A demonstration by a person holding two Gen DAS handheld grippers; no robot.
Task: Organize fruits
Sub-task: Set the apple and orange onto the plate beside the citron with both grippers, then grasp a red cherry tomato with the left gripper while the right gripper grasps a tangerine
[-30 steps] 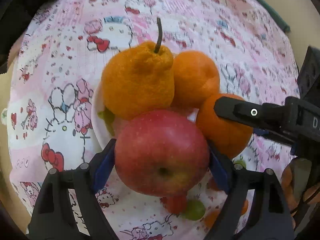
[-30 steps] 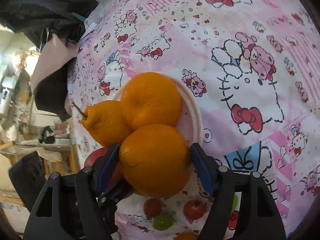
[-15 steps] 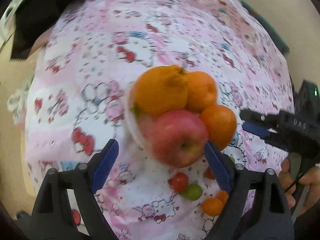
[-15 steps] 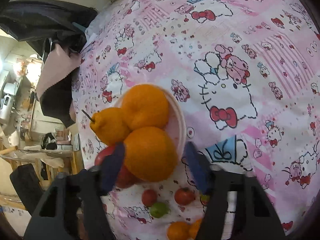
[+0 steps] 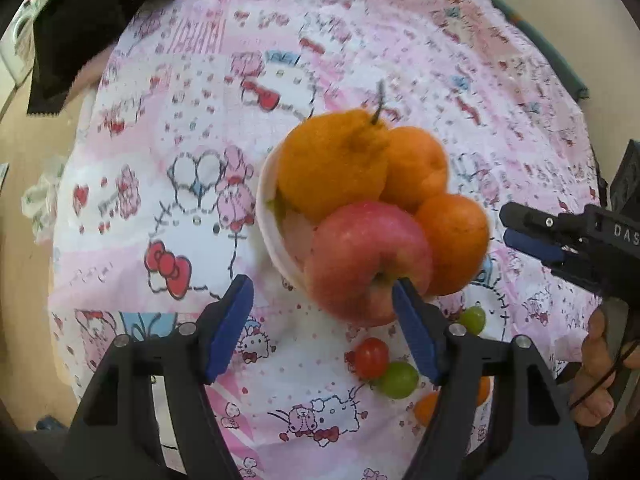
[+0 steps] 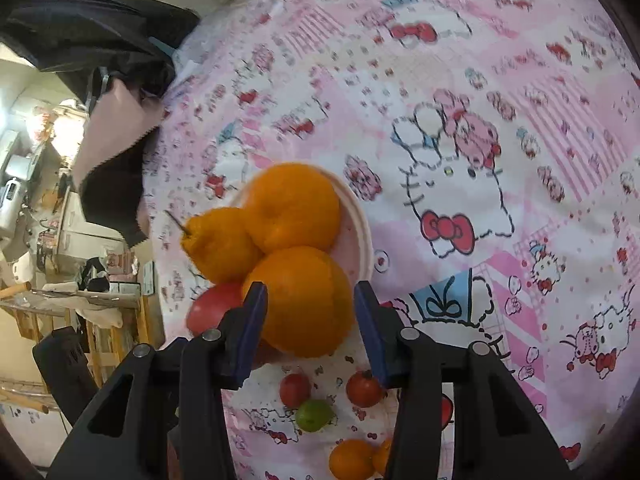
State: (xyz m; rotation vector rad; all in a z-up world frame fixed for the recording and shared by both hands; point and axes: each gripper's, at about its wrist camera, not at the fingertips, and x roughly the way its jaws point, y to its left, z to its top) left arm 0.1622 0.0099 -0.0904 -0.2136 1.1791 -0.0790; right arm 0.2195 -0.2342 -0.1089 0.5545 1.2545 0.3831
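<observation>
Pink-and-white cartoon-print tablecloth, soft cotton look, draped over a rounded table. Black fabric with a pinked edge bunched at the far left corner.

White round bowl, smooth rim, heaped past its edge with four fruits. Bumpy-skinned orange citrus with a knobbed neck and dark stem at the back left; smoother round orange just beside it; another round orange at the front right, touching both the red apple and the back orange. Red apple, glossy, faintly speckled, stem dimple facing the left camera, resting at the bowl's near edge.

Left gripper: black plastic arms, blue pads, spread wide, grasping nothing; right pad overlapping the apple's lower edge in view, contact uncertain. Right gripper: same build, parted, bracketing the front orange with a slim gap either side, not clamped.

Loose on the cloth, near side of the bowl: red cherry tomatoes, green grape, small orange kumquat-like fruits.
</observation>
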